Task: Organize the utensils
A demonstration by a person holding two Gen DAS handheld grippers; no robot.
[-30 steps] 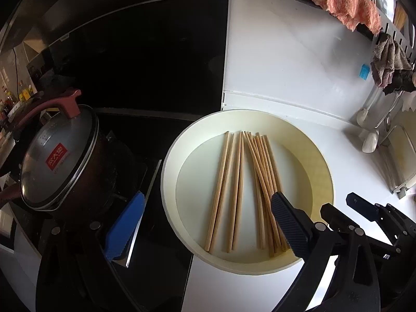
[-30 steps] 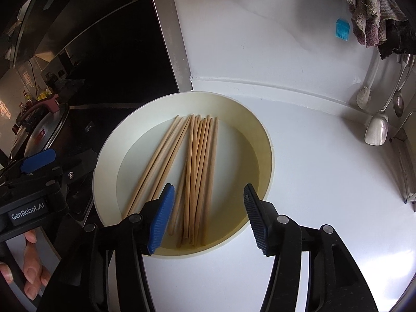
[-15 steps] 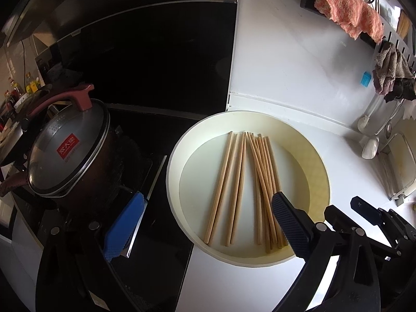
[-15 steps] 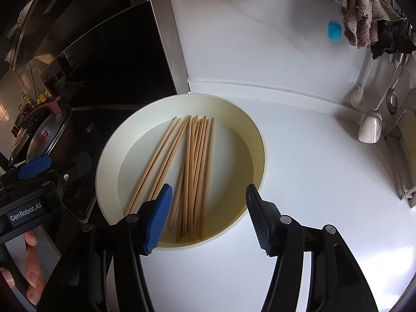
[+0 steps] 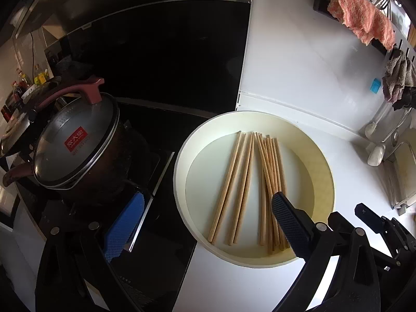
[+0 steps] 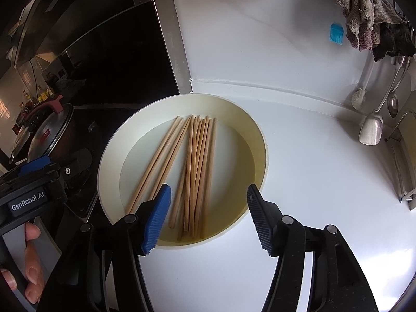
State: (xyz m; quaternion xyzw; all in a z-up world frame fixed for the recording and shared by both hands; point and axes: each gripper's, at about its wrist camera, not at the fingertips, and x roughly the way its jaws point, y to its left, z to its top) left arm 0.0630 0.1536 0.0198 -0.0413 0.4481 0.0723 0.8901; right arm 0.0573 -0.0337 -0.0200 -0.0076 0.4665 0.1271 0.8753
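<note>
Several wooden chopsticks (image 5: 249, 182) lie side by side in a round cream plate (image 5: 179, 171) on the white counter. My left gripper (image 5: 208, 223) hovers open over the plate's near-left rim, its blue pad above the stove edge and its black pad above the chopsticks' near ends. In the right wrist view the same chopsticks (image 6: 197, 166) lie fanned in the plate (image 6: 262, 140). My right gripper (image 6: 208, 218) hangs open above their near ends, one pad on each side, touching nothing.
A lidded dark pot (image 5: 75, 145) stands on the black stove left of the plate. Cloths (image 6: 364, 15), a blue brush (image 6: 336, 33) and ladles (image 6: 371, 130) hang at the right wall. A hand (image 6: 31, 273) holds the left gripper's body (image 6: 33, 182).
My right gripper's jaws stand a little wider than a second ago. The plate and chopsticks have not moved, and both views shifted only slightly.
</note>
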